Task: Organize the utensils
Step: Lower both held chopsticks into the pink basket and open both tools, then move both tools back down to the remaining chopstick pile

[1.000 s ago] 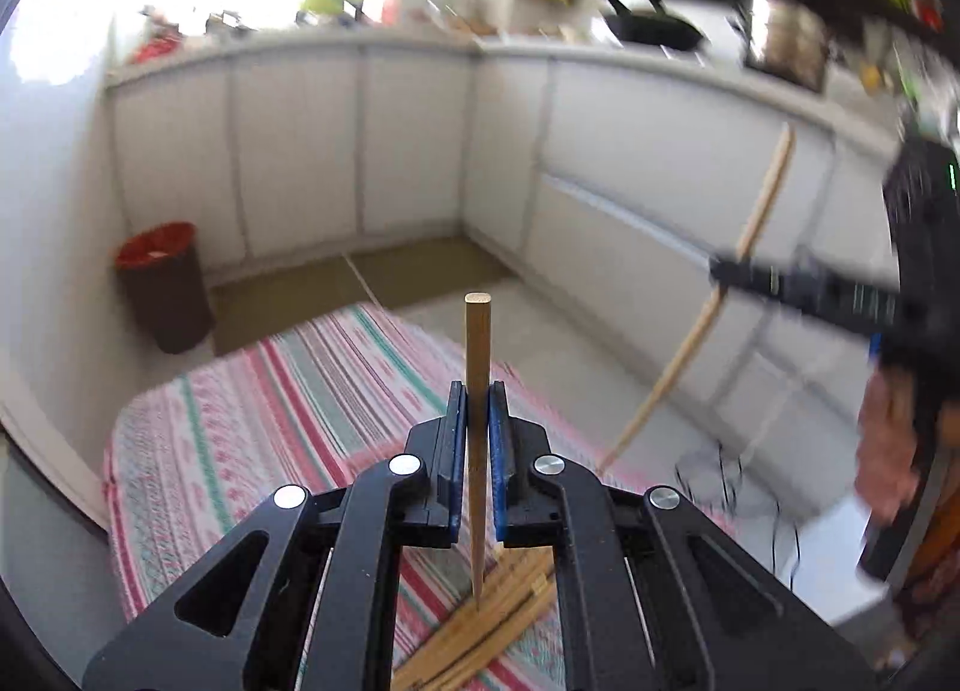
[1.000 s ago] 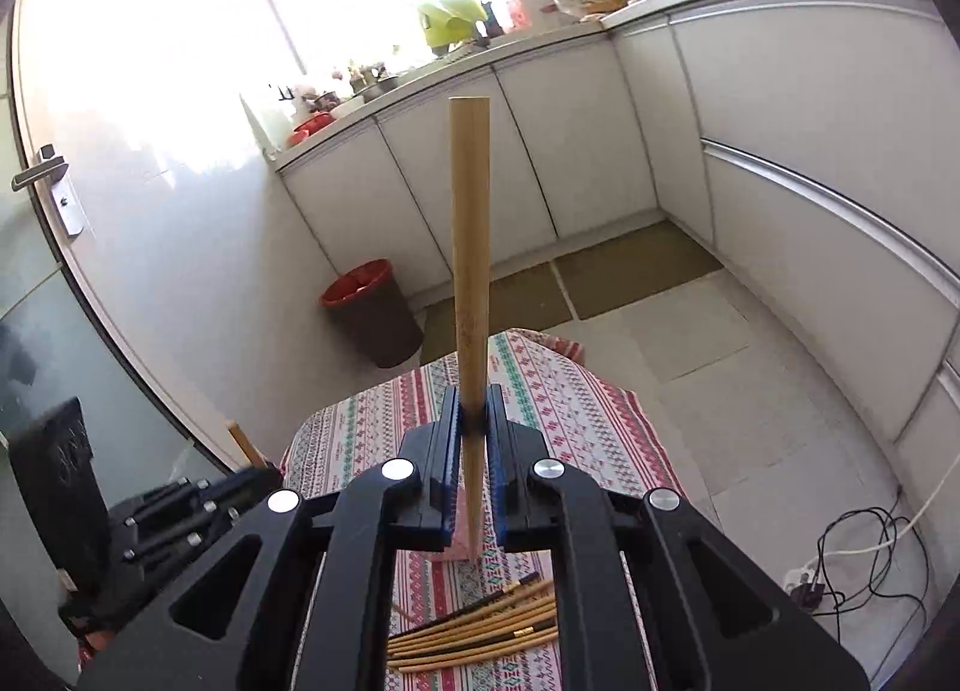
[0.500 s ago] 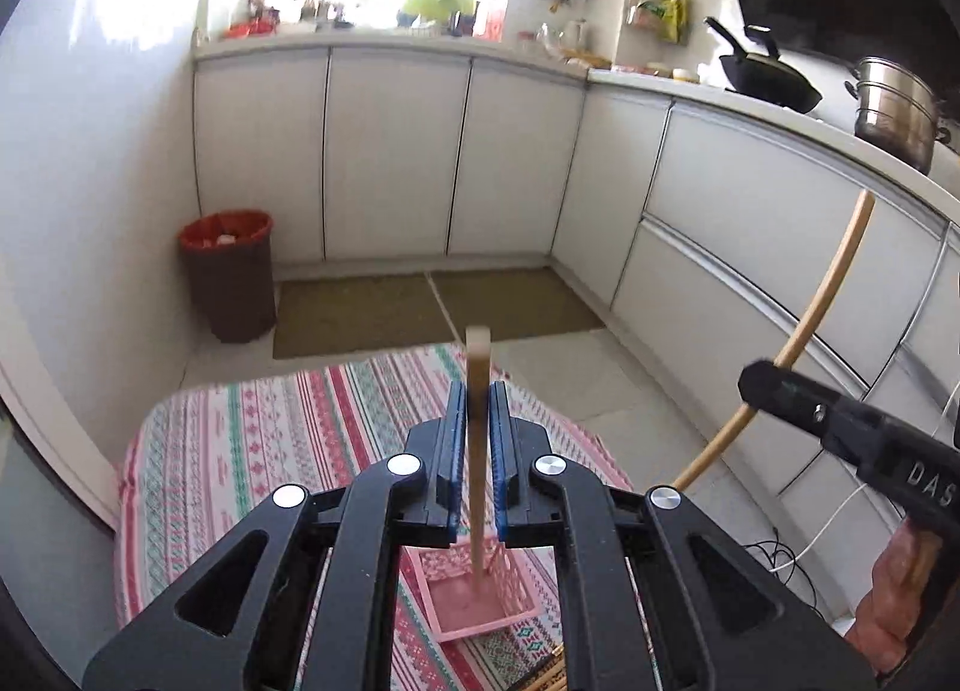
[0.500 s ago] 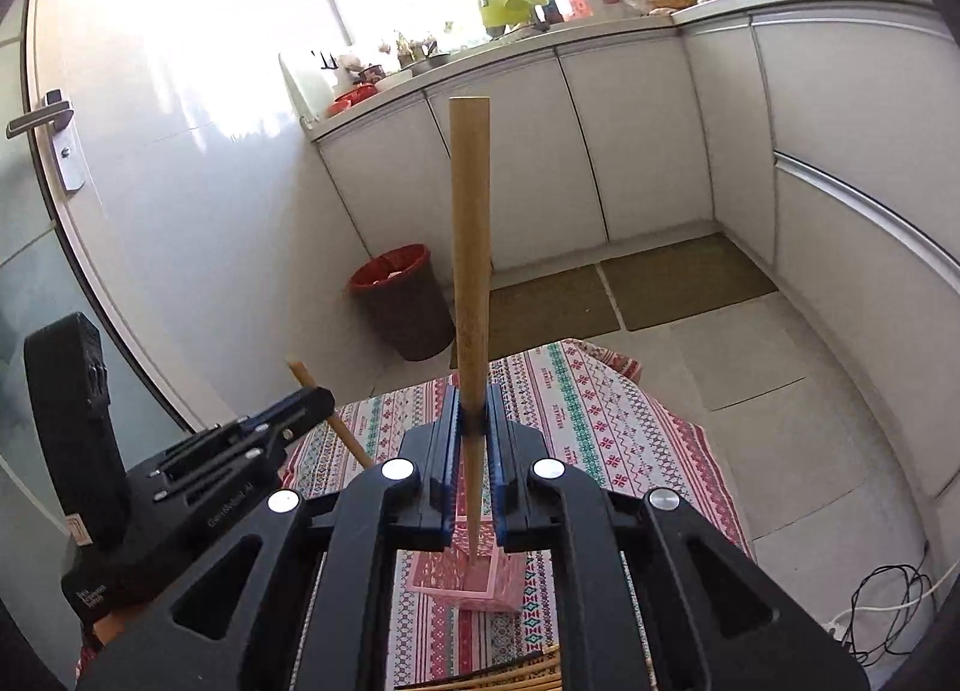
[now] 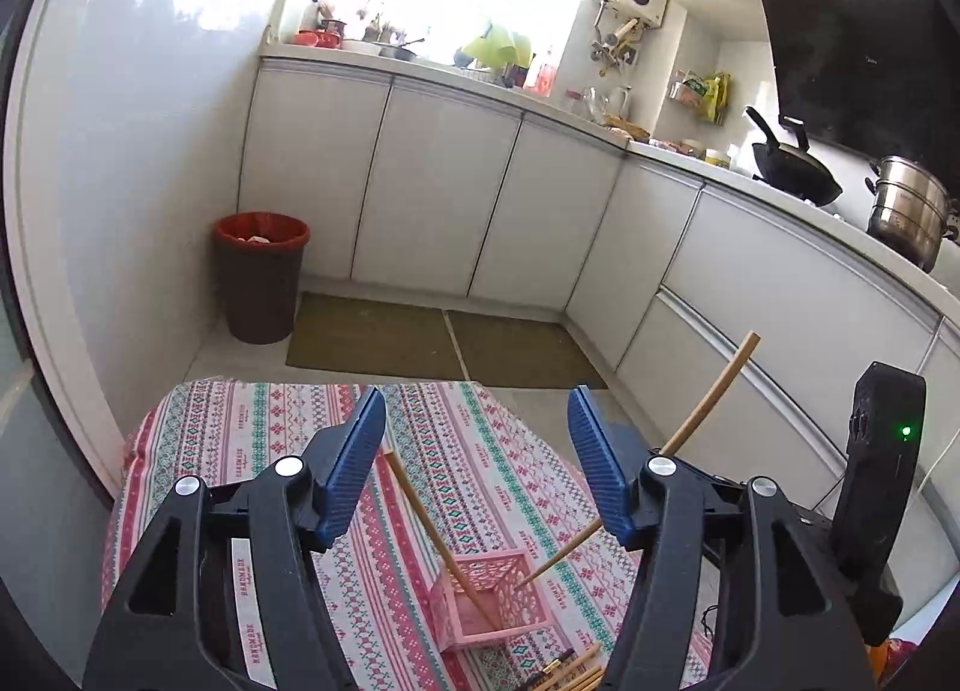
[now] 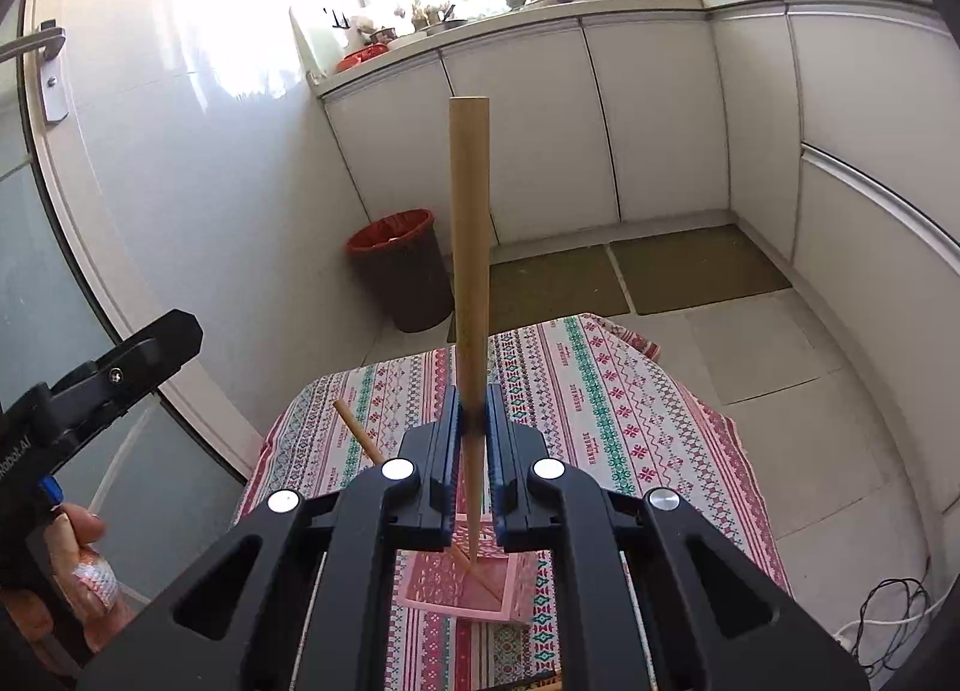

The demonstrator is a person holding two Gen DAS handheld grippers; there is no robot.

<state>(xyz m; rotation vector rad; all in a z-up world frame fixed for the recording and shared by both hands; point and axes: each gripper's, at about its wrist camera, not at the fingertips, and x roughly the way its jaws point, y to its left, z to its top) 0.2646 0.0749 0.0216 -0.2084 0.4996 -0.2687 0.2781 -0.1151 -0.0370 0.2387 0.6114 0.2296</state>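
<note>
A small pink lattice basket (image 5: 507,571) stands on the patterned tablecloth (image 5: 480,451). One wooden chopstick (image 5: 429,523) leans in the basket, tilted to the left. My left gripper (image 5: 474,433) is open and empty above it. My right gripper (image 6: 474,421) is shut on a second chopstick (image 6: 469,247), held upright with its tip over the basket (image 6: 444,583). In the left wrist view that chopstick (image 5: 711,397) slants down to the basket's rim. Several loose chopsticks (image 5: 576,670) lie on the cloth near the basket.
The small table stands in a kitchen corner with white cabinets (image 5: 432,193) behind. A red-lined bin (image 5: 261,277) stands on the floor at the far left. A wok (image 5: 792,162) and steel pot (image 5: 906,211) sit on the counter at the right.
My left gripper has opened and let its chopstick drop into the pink basket. My right gripper has brought its chopstick down over the basket.
</note>
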